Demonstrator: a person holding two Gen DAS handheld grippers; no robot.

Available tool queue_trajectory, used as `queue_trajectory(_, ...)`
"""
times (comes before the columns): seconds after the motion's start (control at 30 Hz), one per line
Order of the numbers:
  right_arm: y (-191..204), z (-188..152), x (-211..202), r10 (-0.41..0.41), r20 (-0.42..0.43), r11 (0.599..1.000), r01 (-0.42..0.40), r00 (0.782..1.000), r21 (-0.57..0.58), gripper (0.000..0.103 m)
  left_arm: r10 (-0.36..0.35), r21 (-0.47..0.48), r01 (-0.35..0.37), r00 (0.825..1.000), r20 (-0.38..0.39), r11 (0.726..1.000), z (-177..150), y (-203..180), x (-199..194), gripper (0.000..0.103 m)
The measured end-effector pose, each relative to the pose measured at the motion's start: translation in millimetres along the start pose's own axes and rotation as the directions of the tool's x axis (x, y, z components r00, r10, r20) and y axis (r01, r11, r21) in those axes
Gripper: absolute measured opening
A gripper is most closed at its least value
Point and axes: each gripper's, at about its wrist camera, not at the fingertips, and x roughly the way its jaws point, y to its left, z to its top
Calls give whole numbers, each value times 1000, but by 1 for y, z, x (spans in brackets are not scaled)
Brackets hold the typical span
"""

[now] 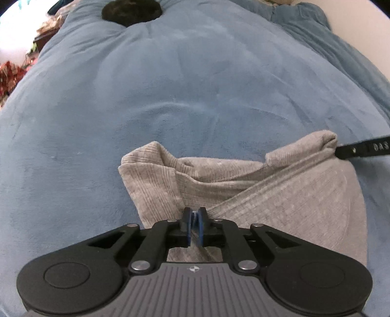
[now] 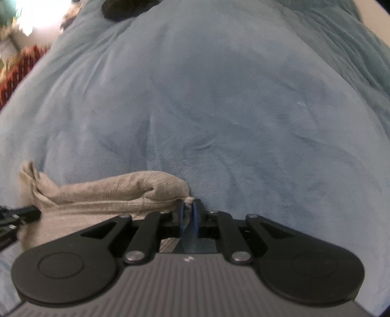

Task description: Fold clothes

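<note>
Grey garment pinched at both ends, mid-fold on the bed.

The grey garment (image 1: 256, 185) lies bunched on the blue blanket (image 1: 170, 85) covering the bed. The left gripper (image 1: 194, 217) is clamped on one edge of it, and the right gripper (image 2: 187, 207) pinches a corner at the far end. Judged from this, a fold is underway; next both ends should lift together and carry over evenly.

dark object (image 1: 131, 11) cut off (top edge), unidentifiable

White letters reading "OAS" stand on the black finger (image 1: 365, 148) touching the grey garment's (image 1: 280, 195) corner.
</note>
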Motion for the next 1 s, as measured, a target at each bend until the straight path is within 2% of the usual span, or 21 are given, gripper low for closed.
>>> queue_trajectory(0.03, -4, -2, -5, 2, 11, 1000, -2, 1000, 17, 27, -20, -17, 20, 1000, 0, 1000, 1, 4, -3, 15)
queue_trajectory(0.1, -10, -7, -15, 6, 28, 999, -7, 1000, 35, 33, -50, -44, 50, 999, 1, 998, 1, 9, -9, 23)
queue_trajectory(0.23, -20, -25, -39, -19, 31, 999, 17, 999, 34, 33, -61, -60, 60, 998, -8, 996, -9, 16, -29, 32)
queue_trajectory(0.33, -26, -44, -56, -21, 18, 999, 21, 1000, 36, 34, -52, -41, 51, 998, -32, 998, -22, 19, -43, 32)
queue_trajectory(0.4, -29, -59, -69, 0, 4, 999, 0, 1000, 43, 34, -73, -48, 70, 996, -49, 996, -36, 19, -54, 32)
queue_trajectory(0.57, -1, -117, -85, 126, -91, 990, -119, 988, 72, 34, -199, -84, 190, 973, -118, 978, -77, 4, -66, 32)
queue_trajectory(0.63, 7, -136, -86, 157, -113, 982, -143, 981, 123, 34, -215, -129, 198, 966, -140, 972, -92, 0, -61, 32)
queue_trajectory(0.73, 18, -155, -84, 160, -112, 975, -139, 981, 174, 34, -211, -159, 190, 969, -131, 969, -108, -4, -57, 32)
queue_trajectory(0.9, 33, -167, -83, 143, -83, 977, -127, 986, 171, 33, -202, -178, 183, 975, -94, 967, -118, -11, -56, 32)
queue_trajectory(1.0, 42, -170, -80, 125, -85, 982, -111, 989, 153, 33, -197, -156, 184, 978, -71, 970, -118, -16, -62, 31)
